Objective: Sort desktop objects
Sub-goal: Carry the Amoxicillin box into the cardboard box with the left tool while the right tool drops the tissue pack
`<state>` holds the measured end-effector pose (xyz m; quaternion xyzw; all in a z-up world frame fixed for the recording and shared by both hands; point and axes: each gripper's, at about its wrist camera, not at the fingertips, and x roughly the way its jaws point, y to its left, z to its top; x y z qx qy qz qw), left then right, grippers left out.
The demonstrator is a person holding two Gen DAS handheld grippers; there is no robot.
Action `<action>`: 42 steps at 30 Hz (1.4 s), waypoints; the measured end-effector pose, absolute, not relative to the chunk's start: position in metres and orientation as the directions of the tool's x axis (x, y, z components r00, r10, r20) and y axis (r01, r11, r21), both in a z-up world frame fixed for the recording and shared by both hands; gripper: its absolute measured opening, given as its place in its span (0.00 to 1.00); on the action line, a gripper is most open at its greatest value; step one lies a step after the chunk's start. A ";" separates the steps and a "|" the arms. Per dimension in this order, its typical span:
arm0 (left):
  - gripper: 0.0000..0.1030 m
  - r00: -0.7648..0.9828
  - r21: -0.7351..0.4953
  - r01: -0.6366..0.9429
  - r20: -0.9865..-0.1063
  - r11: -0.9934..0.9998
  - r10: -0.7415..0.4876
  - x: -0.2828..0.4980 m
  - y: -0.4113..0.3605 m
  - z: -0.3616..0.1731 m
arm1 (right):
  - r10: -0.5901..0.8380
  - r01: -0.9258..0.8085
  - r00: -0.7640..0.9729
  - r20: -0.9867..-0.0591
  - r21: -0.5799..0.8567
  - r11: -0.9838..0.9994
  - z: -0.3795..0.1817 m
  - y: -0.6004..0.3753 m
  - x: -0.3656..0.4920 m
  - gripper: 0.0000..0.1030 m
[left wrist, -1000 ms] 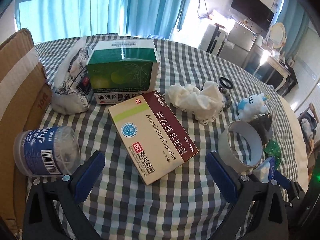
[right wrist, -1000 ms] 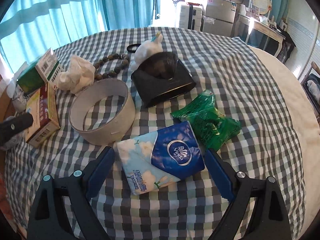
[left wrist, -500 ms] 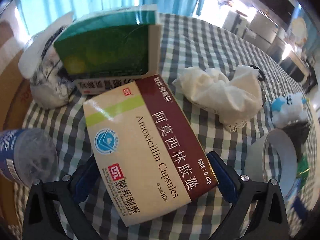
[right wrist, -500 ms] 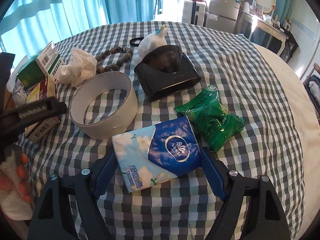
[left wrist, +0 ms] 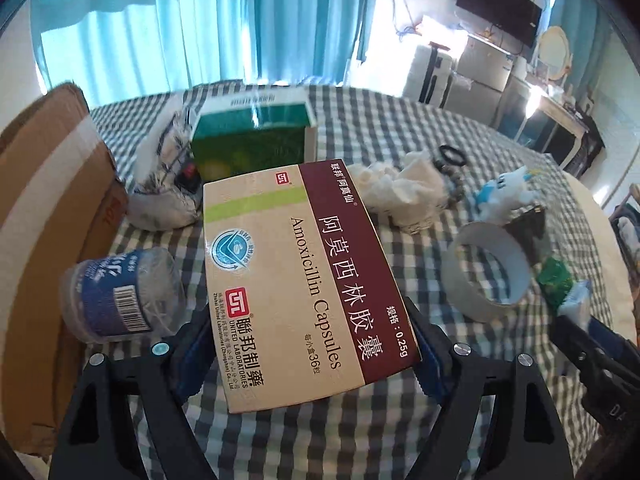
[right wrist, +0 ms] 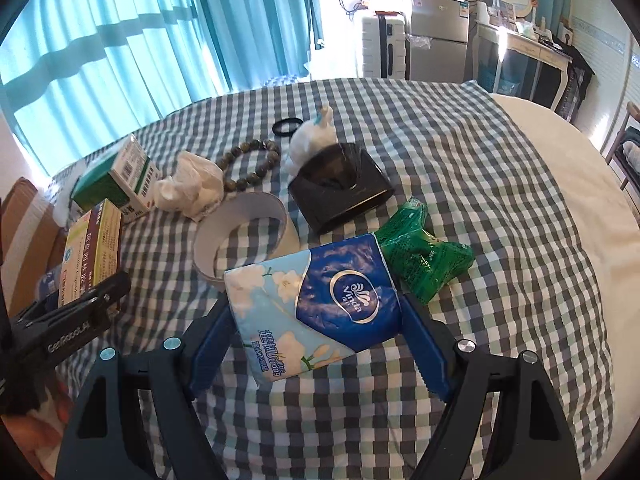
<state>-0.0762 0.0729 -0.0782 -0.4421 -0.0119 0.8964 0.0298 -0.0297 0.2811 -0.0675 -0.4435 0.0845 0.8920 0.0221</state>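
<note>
My left gripper (left wrist: 312, 356) is shut on the cream and maroon Amoxicillin box (left wrist: 296, 276) and holds it lifted above the checked tablecloth (left wrist: 400, 432); the box also shows in the right wrist view (right wrist: 94, 248). My right gripper (right wrist: 316, 344) is shut on the blue and white tissue pack (right wrist: 316, 304), raised off the cloth. The left gripper's arm (right wrist: 68, 328) shows at the left of the right wrist view.
A green medicine box (left wrist: 252, 136), crumpled tissue (left wrist: 404, 192), tape roll (left wrist: 488, 272), plastic jar (left wrist: 120, 296) and cardboard box (left wrist: 44, 208) surround the left gripper. A green packet (right wrist: 420, 260), black holder (right wrist: 340, 184), bead bracelet (right wrist: 248, 164) and white toy (right wrist: 312, 136) lie ahead of the right.
My left gripper moved onto the Amoxicillin box, shut on it and lifted it. My right gripper shut on the tissue pack and raised it.
</note>
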 end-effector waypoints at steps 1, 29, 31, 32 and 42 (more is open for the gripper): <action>0.82 -0.614 -0.042 -0.053 -0.787 -0.998 0.066 -0.074 0.075 -0.073 | -0.044 -0.111 -0.608 -0.793 0.140 -0.984 -0.065 0.283 -0.029 0.78; 0.82 -0.749 -0.095 -0.106 -0.647 -0.990 0.142 -0.031 -0.043 0.115 | -0.098 0.054 -0.782 -0.615 0.089 -0.995 0.122 0.140 0.018 0.78; 0.82 -0.755 -0.089 -0.093 -0.643 -0.992 0.129 -0.031 -0.064 0.125 | -0.124 0.086 -0.790 -0.600 0.092 -0.992 0.133 0.118 0.017 0.78; 0.82 -0.757 -0.086 -0.087 -0.642 -0.992 0.122 -0.030 -0.074 0.128 | -0.138 0.101 -0.793 -0.593 0.095 -0.990 0.138 0.106 0.017 0.78; 0.83 -0.751 -0.064 0.023 -0.660 -0.998 0.025 -0.022 -0.190 0.115 | -0.266 0.254 -0.764 -0.588 0.104 -0.961 0.143 -0.015 0.003 0.78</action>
